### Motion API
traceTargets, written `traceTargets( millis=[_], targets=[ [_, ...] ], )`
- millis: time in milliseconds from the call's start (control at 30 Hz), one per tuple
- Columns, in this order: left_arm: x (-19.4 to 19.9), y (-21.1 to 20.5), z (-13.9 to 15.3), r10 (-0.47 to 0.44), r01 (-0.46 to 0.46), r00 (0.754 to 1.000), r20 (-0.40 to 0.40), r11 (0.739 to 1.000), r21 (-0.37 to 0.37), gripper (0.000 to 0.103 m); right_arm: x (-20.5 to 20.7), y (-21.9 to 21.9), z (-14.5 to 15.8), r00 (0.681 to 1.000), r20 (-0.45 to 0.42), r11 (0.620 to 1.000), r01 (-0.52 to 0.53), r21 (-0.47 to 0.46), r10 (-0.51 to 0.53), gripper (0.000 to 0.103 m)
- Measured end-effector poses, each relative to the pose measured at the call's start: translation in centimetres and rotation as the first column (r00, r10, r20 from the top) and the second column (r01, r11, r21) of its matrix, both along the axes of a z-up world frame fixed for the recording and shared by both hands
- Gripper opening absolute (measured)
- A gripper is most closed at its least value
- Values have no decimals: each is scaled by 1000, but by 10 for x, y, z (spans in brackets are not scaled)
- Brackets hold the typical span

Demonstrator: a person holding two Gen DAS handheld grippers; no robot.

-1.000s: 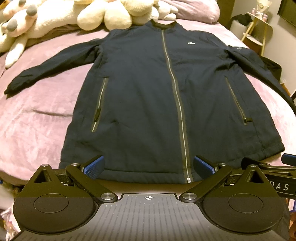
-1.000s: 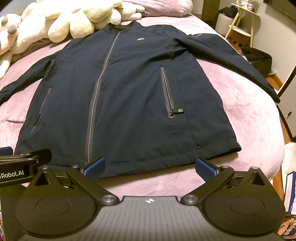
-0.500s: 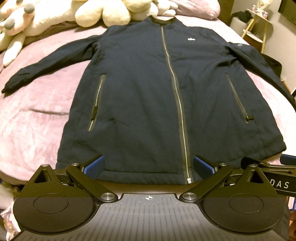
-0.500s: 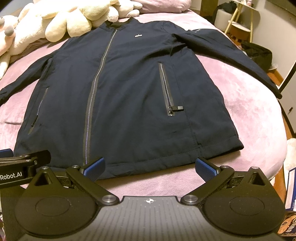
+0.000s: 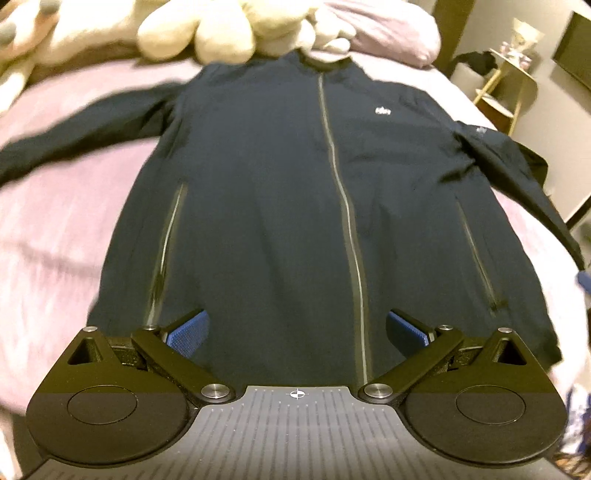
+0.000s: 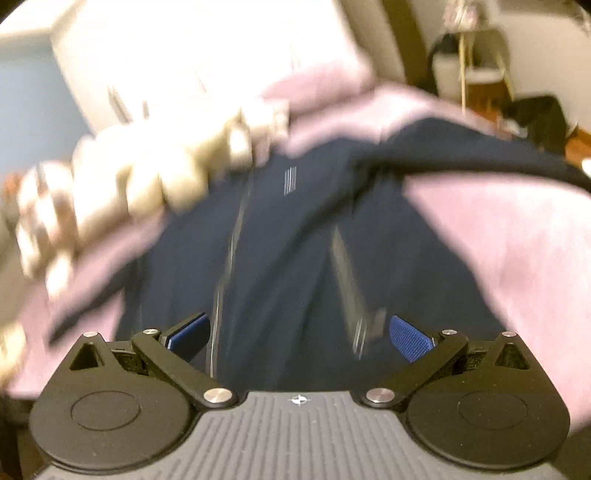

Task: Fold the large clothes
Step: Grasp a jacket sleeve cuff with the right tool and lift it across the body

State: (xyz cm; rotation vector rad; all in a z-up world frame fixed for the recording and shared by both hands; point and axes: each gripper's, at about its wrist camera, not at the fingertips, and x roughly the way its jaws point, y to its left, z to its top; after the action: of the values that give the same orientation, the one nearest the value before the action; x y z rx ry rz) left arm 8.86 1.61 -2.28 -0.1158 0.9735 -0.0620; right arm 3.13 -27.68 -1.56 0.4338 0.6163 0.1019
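The dark jacket (image 5: 280, 206) lies flat on the bed (image 5: 55, 236), filling mid-frame, its zipper line running from bottom to top. Left gripper (image 5: 297, 328) and right gripper (image 6: 299, 334) jaws gape wide and empty over the hem end; neither looks clearly nearer.

A bed (image 5: 55, 236) covered in a pinkish-lilac blanket carries everything here. A dark navy jacket (image 5: 280, 206) lies flat on it, front up and zipped, collar toward the head of the bed and hem toward the foot edge. Its sleeves spread out to either side, one reaching toward the left edge, the other running down along the right edge. At the head, cream plush toys (image 5: 207, 29) lie just above the collar, with a lilac pillow (image 5: 391, 33) beside them toward the right corner. The right wrist view is heavily blurred but shows the same jacket (image 6: 295, 258), blanket and toys.
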Motion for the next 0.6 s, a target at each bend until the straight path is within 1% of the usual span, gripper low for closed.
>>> traceTargets(
  millis=[33,67,100,133,200,267,300,367,400,433,467,500,533,567,600],
  targets=[
    [10,-2,0,3,-4,1000,14,1000,21,103,6,-21,-1,998,52,998,32,52,-35,103],
    [23,-3,-1,15,-16,999,35,999,44,103,16,-43,-2,994,65,991,80,111,-87,103],
    [34,-4,-2,20,-23,998,51,998,54,103,24,-63,-5,990,62,980,114,161,-125,103],
    [44,-4,-3,28,-32,998,62,998,60,103,37,-91,-8,982,43,960,169,225,-183,103],
    [68,-4,-10,68,-75,993,99,995,72,103,54,-136,-15,953,13,909,284,305,-302,103],
    [85,-1,-18,94,-103,988,122,992,76,103,70,-186,-29,905,-1,830,390,399,-425,103],
    [94,0,-23,109,-120,985,132,989,84,103,77,-209,-38,877,-34,779,442,444,-479,103],
    [106,2,-33,134,-148,983,124,983,106,103,91,-250,-63,840,-106,670,494,554,-532,103],
    [112,4,-39,150,-162,982,113,980,113,103,93,-263,-75,811,-148,615,535,579,-566,101],
    [117,6,-45,166,-176,982,94,978,112,103,96,-277,-86,779,-185,561,574,596,-600,91],
    [120,10,-49,174,-182,981,81,978,102,103,98,-288,-96,742,-219,514,614,599,-633,85],
    [122,14,-54,185,-190,981,65,979,80,103,100,-293,-103,710,-244,479,649,591,-661,77],
    [122,19,-60,199,-201,979,49,978,55,103,101,-300,-110,674,-267,449,686,573,-688,71],
    [122,21,-64,209,-210,977,39,977,38,103,103,-302,-118,652,-270,436,705,559,-708,67],
    [122,24,-68,216,-217,976,38,976,23,103,106,-306,-126,632,-268,421,719,554,-727,58]
  ],
)
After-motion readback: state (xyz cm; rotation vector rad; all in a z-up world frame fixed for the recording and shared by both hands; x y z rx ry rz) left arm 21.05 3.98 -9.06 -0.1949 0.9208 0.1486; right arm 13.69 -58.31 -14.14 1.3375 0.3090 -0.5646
